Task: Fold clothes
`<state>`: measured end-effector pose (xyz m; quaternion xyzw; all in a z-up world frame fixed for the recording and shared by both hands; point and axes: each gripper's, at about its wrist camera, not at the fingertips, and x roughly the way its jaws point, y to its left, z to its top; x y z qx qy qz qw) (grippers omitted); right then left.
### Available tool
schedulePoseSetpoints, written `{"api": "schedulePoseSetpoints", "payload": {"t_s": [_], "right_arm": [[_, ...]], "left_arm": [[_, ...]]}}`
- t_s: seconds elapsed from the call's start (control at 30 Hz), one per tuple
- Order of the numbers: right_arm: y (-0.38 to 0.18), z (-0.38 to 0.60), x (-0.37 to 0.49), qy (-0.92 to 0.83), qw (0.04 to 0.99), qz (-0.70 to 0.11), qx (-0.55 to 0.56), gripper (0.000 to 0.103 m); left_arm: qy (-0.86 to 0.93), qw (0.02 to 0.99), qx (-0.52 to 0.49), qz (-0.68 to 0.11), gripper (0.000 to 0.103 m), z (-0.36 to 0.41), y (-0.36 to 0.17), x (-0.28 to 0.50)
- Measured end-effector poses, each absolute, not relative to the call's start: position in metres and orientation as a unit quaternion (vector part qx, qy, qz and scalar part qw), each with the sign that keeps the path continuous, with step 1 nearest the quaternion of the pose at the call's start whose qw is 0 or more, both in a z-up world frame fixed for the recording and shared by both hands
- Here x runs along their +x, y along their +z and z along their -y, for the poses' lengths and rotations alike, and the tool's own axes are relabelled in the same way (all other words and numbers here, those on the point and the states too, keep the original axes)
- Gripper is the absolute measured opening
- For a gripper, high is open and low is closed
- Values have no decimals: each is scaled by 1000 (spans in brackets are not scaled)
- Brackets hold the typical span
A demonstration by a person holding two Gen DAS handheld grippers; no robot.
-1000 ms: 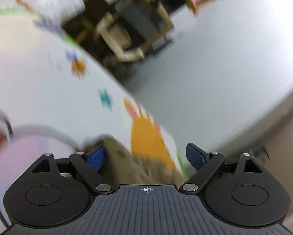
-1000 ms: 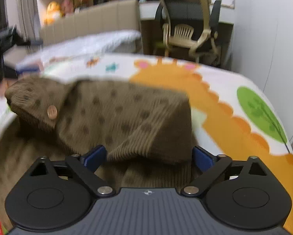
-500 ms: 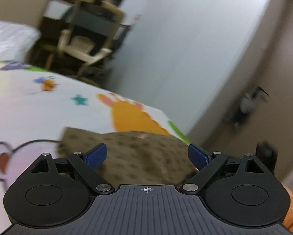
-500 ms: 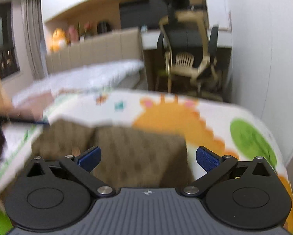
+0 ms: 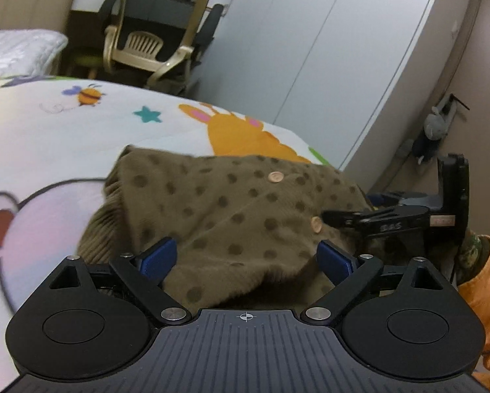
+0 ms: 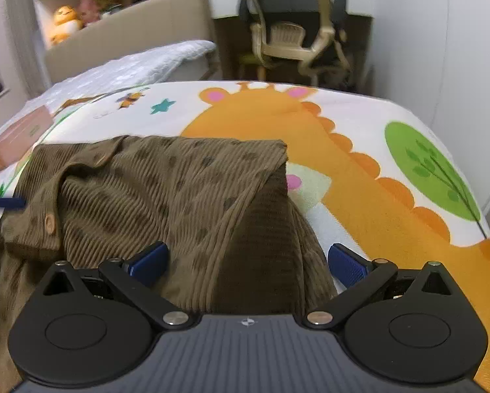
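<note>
Left hand-held gripper (image 5: 245,258) spread wide, right hand-held gripper (image 6: 246,262) likewise spread, neither pinching; brown dotted cardigan (image 5: 231,209) lies folded on cartoon-print bed cover (image 6: 359,150), between both.

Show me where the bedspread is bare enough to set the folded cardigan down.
Bare bedspread lies right of the cardigan, over the orange giraffe toward the green tree. More lies left of it, around the bear print and up to the bee and star. It is crowded at the cardigan, where both open grippers, left and right, hover.

left gripper (image 5: 246,257) spread wide, right gripper (image 6: 246,263) likewise
</note>
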<state>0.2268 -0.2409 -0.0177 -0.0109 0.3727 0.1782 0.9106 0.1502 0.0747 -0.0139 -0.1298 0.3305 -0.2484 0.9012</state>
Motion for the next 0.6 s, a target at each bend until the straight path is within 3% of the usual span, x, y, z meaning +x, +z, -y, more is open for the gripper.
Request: {"api": "schedulePoseSetpoints", "payload": {"t_s": [0.27,0.43,0.6], "right_arm": [[7,240,206,172,932,-318,-11,103],[42,236,198,203,945,-258,-10,103],[37,194,210,255,929,-262,-49,103]], "left_arm": [[-292,894,-176,-290,97,-57,21,167],[-328,877,-112,-334,97,-14,-5,160],[-347,869,-32,-350,98,8,-20,137]]}}
